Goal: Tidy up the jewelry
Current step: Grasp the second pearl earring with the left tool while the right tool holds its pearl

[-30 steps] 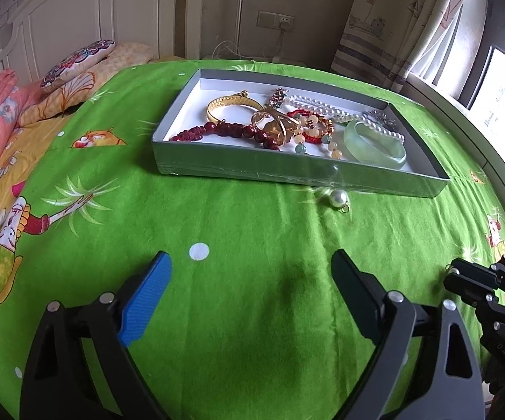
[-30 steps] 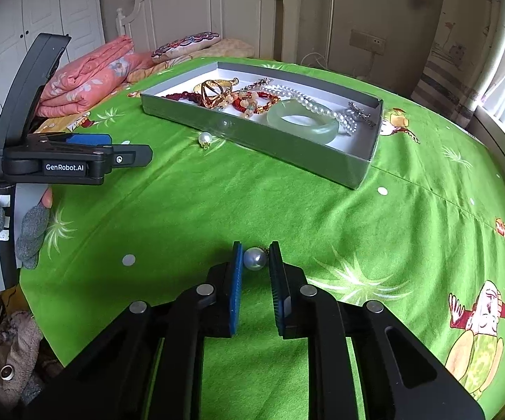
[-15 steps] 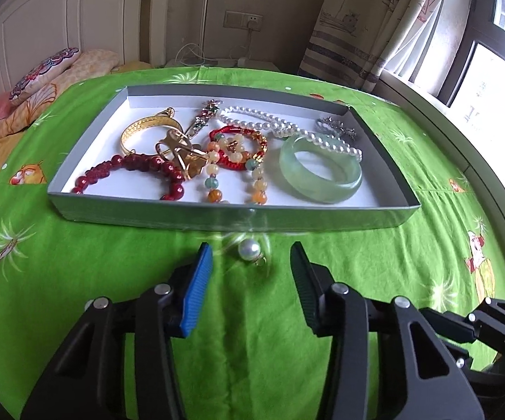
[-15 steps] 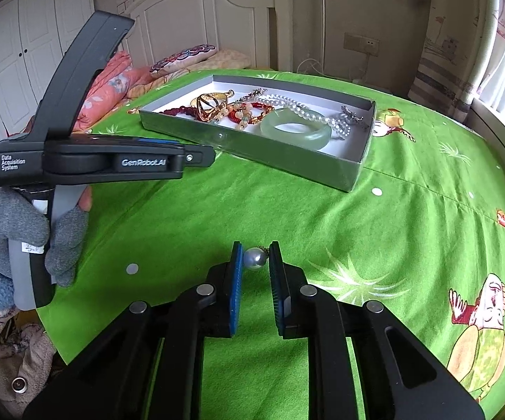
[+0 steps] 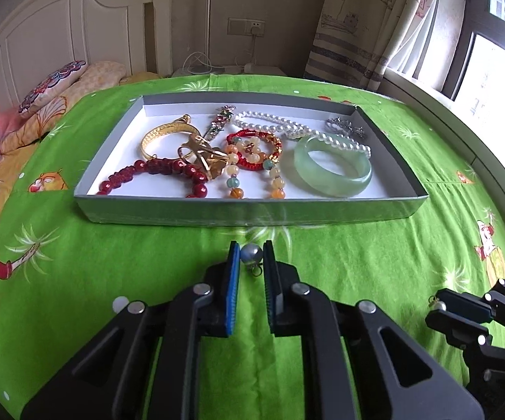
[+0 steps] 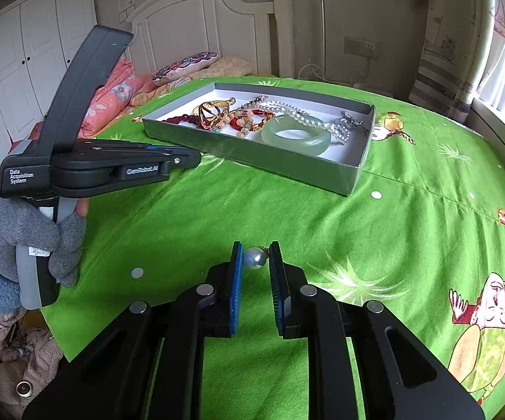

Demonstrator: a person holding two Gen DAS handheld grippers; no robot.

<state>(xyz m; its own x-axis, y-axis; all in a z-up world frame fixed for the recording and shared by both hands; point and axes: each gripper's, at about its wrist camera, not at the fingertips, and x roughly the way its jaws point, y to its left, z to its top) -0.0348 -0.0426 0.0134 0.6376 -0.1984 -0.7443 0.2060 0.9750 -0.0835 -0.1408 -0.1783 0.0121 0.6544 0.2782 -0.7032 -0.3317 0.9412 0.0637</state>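
Observation:
A grey tray (image 5: 252, 210) on the green bed cover holds a jade bangle (image 5: 333, 171), a gold bangle (image 5: 161, 136), red beads (image 5: 154, 168) and a pearl necklace (image 5: 287, 127). Just in front of the tray's near wall, my left gripper (image 5: 251, 255) is closing, its blue pads against a pearl earring (image 5: 251, 254) whose small hook hangs below. My right gripper (image 6: 255, 259) stays shut on a second pearl earring (image 6: 254, 258), held above the cover. The left gripper (image 6: 186, 159) also shows from the side in the right wrist view.
A gloved hand (image 6: 25, 238) grips the left tool's handle. Pillows (image 5: 53, 87) and a white headboard (image 5: 77, 35) lie beyond the tray on the left. The curtain (image 5: 357, 35) and window (image 5: 490, 52) stand at right, where the bed's edge curves away.
The left gripper came forward to the tray's front wall and its jaws went from wide open to closed around the pearl earring lying there. The right gripper kept still with its pearl.

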